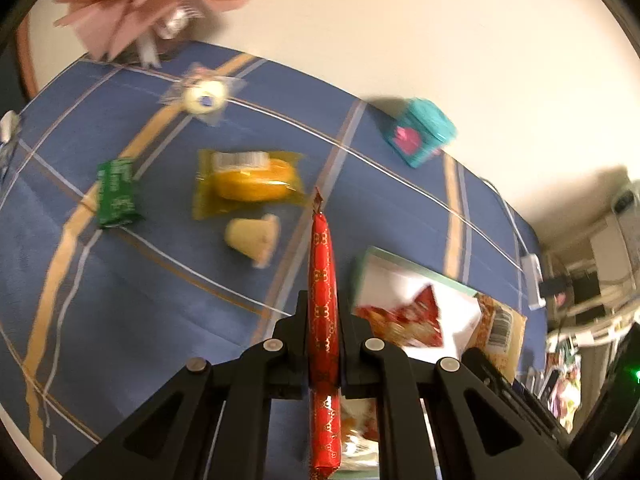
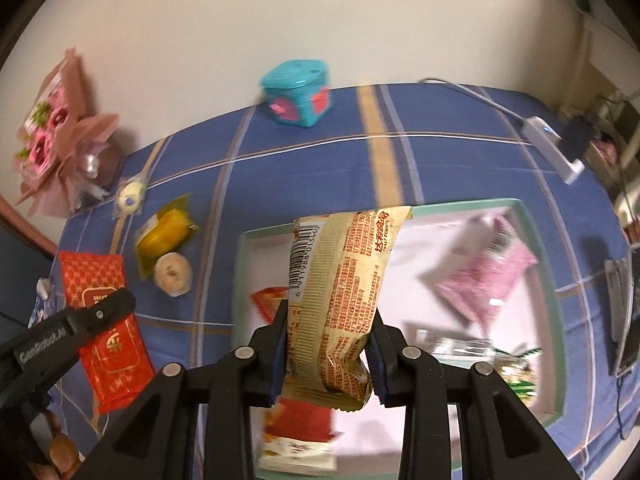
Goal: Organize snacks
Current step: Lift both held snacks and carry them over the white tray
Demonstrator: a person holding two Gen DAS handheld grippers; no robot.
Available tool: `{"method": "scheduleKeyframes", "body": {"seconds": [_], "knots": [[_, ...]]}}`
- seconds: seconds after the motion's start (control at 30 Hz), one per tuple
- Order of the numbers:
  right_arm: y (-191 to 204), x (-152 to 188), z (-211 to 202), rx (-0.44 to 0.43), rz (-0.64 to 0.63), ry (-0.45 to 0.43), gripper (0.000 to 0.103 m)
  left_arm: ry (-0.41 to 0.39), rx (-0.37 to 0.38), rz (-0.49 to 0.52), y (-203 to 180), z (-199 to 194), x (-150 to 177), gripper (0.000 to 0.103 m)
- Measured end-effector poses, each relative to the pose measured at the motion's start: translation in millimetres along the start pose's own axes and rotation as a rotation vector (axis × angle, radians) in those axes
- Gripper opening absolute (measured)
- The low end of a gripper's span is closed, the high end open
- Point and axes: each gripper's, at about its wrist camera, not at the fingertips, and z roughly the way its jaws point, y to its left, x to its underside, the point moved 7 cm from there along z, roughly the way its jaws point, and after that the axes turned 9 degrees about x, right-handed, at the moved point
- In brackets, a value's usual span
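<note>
At the bottom centre of the left wrist view, the left gripper (image 1: 323, 320) is clamped on a flat red packet (image 1: 323, 300) seen edge-on, glossy foil with a gold repeating pattern; the right wrist view shows its broad face at lower left, its gold lettering too blurred to read. In the right wrist view the right gripper (image 2: 328, 344) pinches a crinkled beige snack wrapper (image 2: 340, 292) with a barcode reading 6 911988 013460 and red Chinese print, held upright above the teal-rimmed tray (image 2: 540, 264). A pink pouch (image 2: 488, 272) lies in the tray's right half. On the blue plaid cloth (image 1: 120, 320) left of the tray lie a yellow cake pack (image 1: 248, 184), a green packet (image 1: 116, 192), a small pale cup (image 1: 254, 238) and a clear-wrapped round sweet (image 1: 205, 94). A turquoise box (image 2: 298, 92) sits at the cloth's far edge.
</note>
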Motion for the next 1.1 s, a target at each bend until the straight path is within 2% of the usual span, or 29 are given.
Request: {"method": "scheduleKeyframes", "body": {"seconds": [0.33, 0.53, 0.87, 1.1], "knots": [[-59, -6, -11, 0.036, 0.093, -0.016, 0.036, 0.088, 0.094, 0.11, -64, 20, 34, 0.01], [-77, -6, -15, 0.052, 0.112, -0.024, 0.036, 0.133, 0.108, 0.157, -87, 32, 50, 0.01], [-91, -3, -10, 0.055, 0.122, -0.011, 0.036, 0.156, 0.105, 0.218, -106, 43, 63, 0.01], [-88, -1, 1, 0.043, 0.115, 0.002, 0.036, 0.181, 0.118, 0.207, -107, 56, 62, 0.01]]}}
